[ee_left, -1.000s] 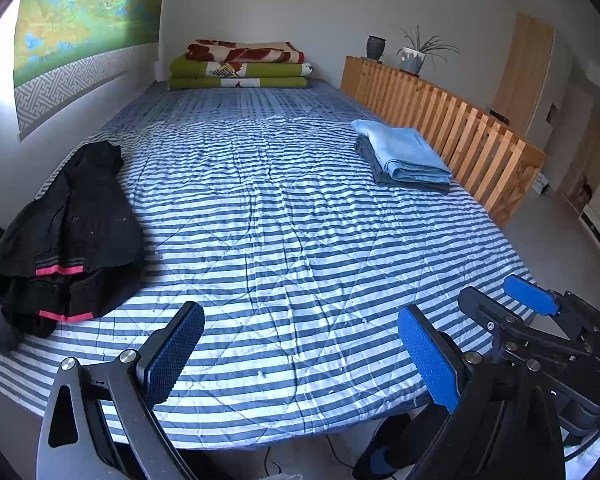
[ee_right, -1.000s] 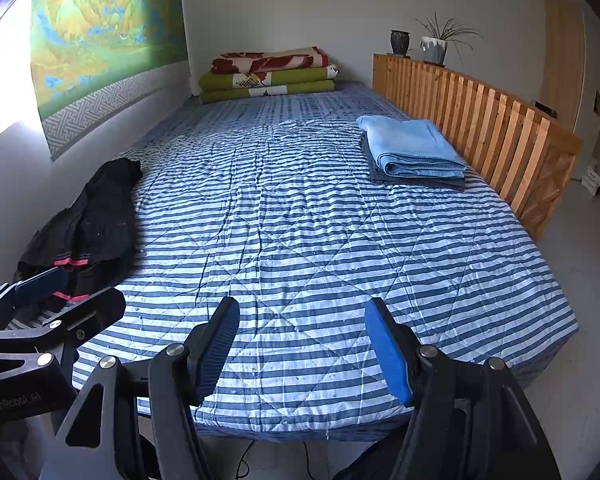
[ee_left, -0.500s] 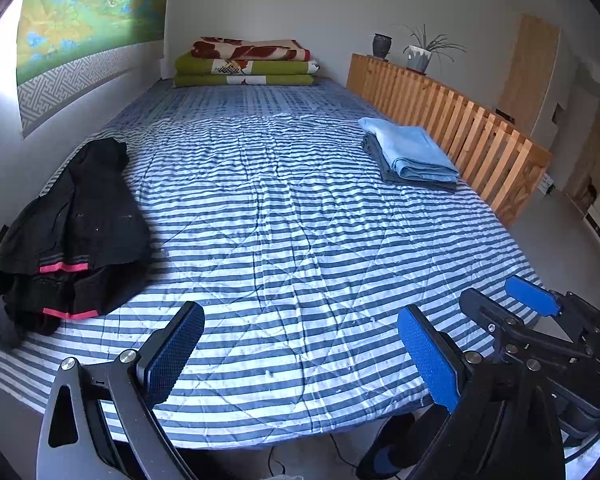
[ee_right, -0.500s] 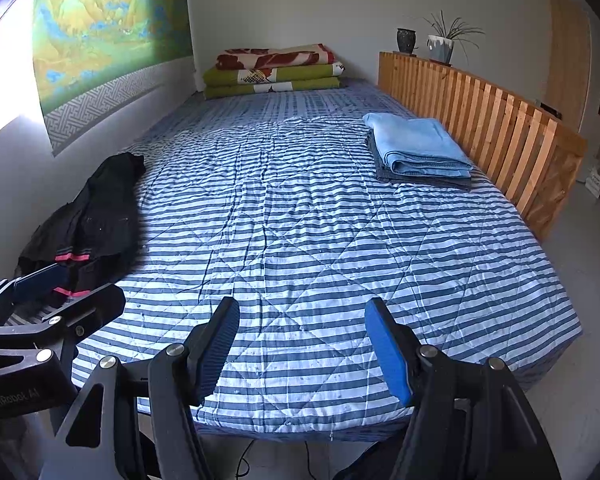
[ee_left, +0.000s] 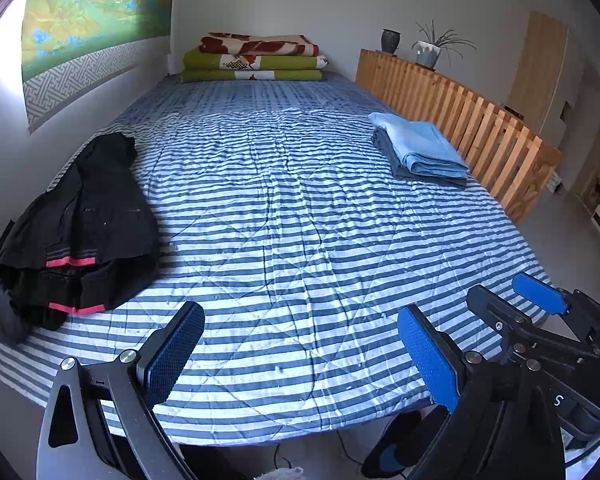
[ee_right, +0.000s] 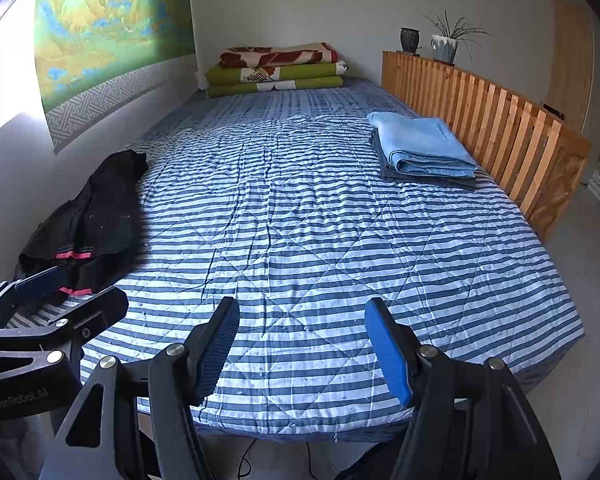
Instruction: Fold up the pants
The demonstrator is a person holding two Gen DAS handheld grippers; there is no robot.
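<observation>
Since before, nothing has shifted: both grippers' fingers (ee_left: pixel 428 364) stay apart, empty, black pants (ee_left: pixel 84 224) untouched.

Left gripper (ee_right: pixel 40 292) body is showing "GenRobot.AI", partly shadowed; right gripper (ee_left: pixel 540 300) housing is showing a lone "S".

Both cameras sit at the foot of the bed (ee_left: pixel 300 208), looking down its length toward the far wall. The right view stands beside the left; both share the whole bed.
</observation>
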